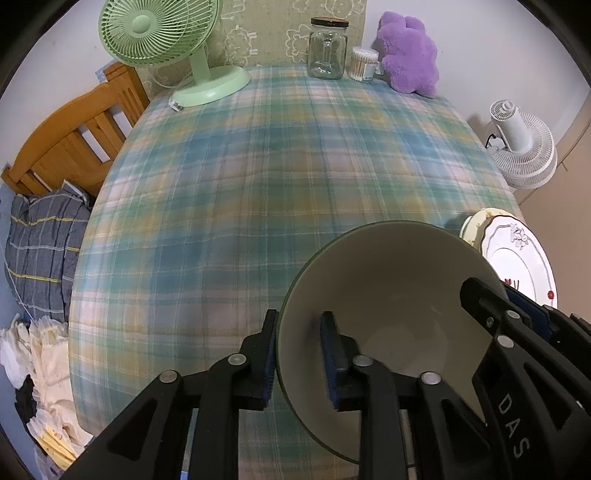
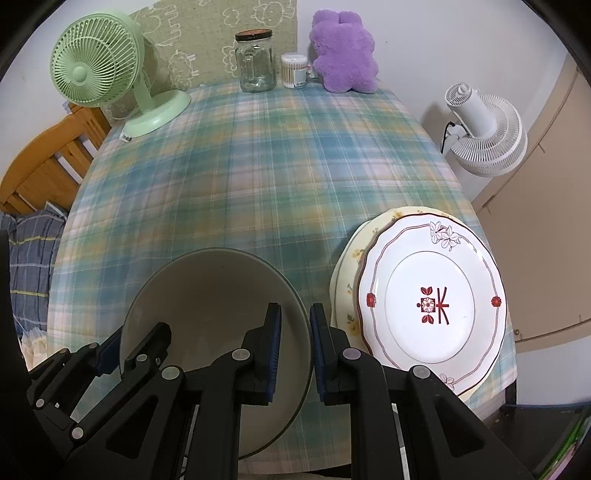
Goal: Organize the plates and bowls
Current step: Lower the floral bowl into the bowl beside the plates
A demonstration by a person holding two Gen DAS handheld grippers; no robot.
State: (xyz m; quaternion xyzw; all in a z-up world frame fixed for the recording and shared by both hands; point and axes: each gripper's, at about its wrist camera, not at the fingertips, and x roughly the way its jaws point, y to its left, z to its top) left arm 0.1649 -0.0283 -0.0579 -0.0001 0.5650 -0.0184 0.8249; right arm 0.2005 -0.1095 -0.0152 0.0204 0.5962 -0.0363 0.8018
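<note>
Grey-green bowl (image 1: 388, 314) sits on the plaid tablecloth (image 1: 258, 177), its rim straddled on opposite sides by both grippers.

Left gripper (image 1: 301, 360): one finger outside the bowl's wall, one inside. A visible gap shows between the inner pad and the wall, so this grip reads as slackened, the rim between the jaws but not pinched.

Right gripper (image 2: 295, 354): same straddle on the far side of the rim, one finger inside, one outside. Jaws are drawn in tight on the wall, so it is grasping the bowl.

Both grippers point steeply down at the table, tips low by the cloth.

Key relation: the stacked plates lie just beyond the right gripper's outer jaw. The red-patterned white plate (image 2: 432, 299) lies on top of a cream floral plate (image 2: 347, 280), near the bowl but apart from it. The right hand is the nearer one to the stack. Bowl is round, so no long axis to speak of.

Judgement: the bowl looks set down beside the stack; the right jaws have yet to let go.

Green desk fan (image 1: 162, 33), glass jar (image 1: 328, 50) and purple plush toy (image 1: 408, 51) stand well beyond the jaws.
</note>
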